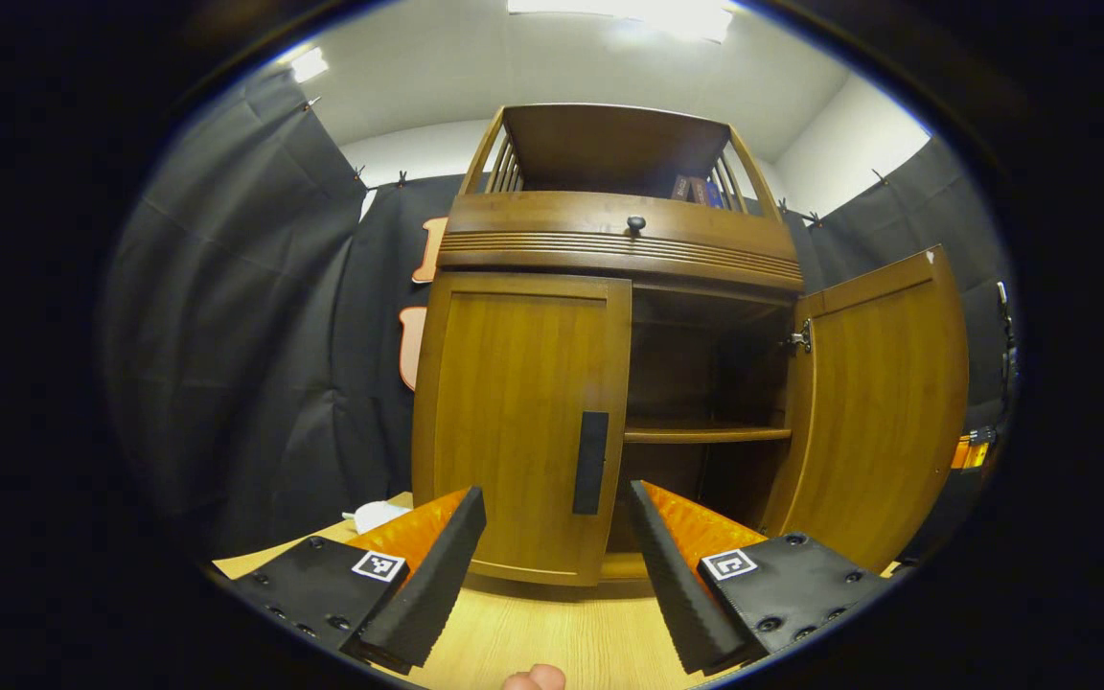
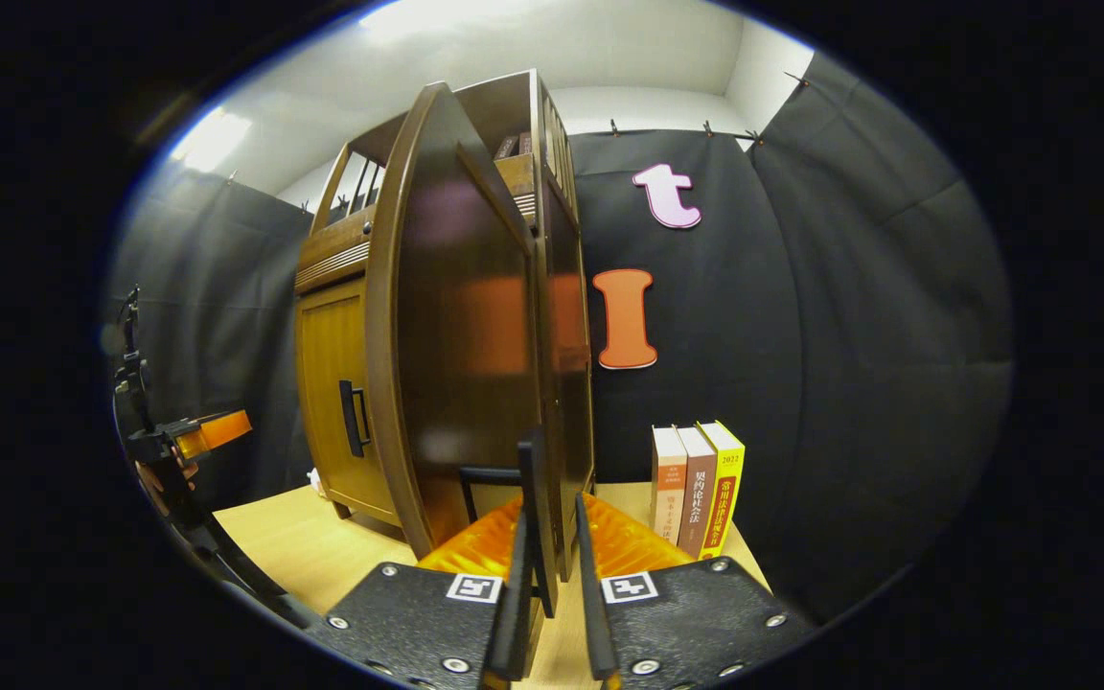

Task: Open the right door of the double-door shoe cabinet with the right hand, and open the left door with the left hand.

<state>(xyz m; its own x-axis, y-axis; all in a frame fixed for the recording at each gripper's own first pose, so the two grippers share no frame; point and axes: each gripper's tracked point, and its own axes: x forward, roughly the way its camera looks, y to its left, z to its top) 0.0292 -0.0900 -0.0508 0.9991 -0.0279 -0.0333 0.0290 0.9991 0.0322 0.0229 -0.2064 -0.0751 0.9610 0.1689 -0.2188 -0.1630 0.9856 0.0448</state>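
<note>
In the left gripper view the left gripper has its jaws spread wide with nothing between them, both fingers apart from the shoe cabinet standing ahead on the wooden table. The left door is closed, and its dark vertical handle sits just above the gap between the jaws, nearer the right finger than the left one. Beyond the right finger the right door stands swung open, showing a shelf inside the cabinet. A fingertip of the person's hand shows at the bottom edge, below the jaws, and a small white object lies on the table past the left finger. In the right gripper view the right gripper has its jaws nearly together, with the free edge of the open right door running down between them; its dark handle sits right at the left finger. The fingers appear to pinch the door's edge or handle, though the closeness of the view makes true contact on both sides hard to confirm. To the right of these jaws three books stand upright on the table against the black cloth. Far to the left of them the other gripper shows, held in a hand, with the closed left door beyond it.
</note>
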